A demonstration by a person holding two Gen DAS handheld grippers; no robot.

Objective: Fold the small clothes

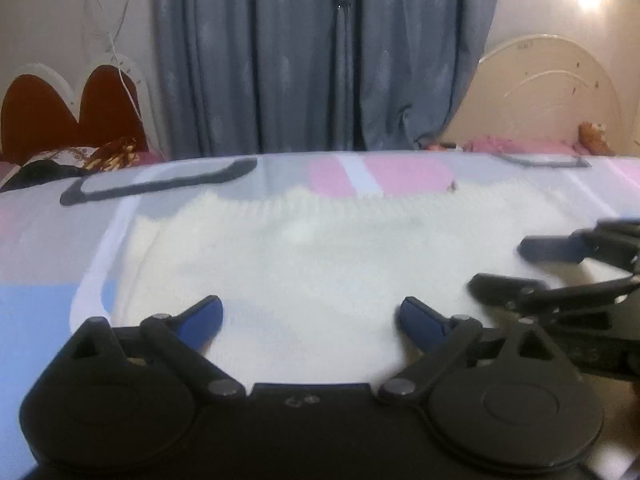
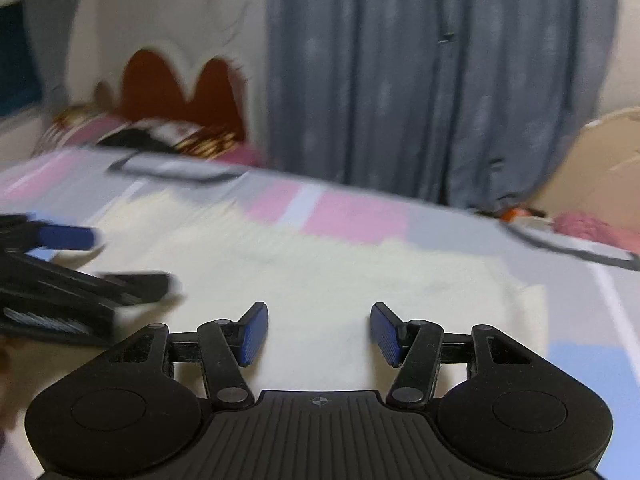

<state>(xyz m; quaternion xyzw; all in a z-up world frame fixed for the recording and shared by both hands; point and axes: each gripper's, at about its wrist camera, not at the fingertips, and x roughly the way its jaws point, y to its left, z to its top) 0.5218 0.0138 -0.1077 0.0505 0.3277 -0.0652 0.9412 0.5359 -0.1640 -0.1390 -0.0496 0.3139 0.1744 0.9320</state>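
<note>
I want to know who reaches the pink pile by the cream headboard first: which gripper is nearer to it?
Right. The right gripper is over the cream knit garment on the side toward the pink pile; the left gripper is on the side away from it.

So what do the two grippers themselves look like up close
Both are matte black plastic with round hinge discs, angled link bars on silver pivot pins, and blue ribbed finger pads. The left gripper has a plain smooth body; the right gripper has a ridged top plate with a small crosshair mark. No cables or sleeves show.
</note>
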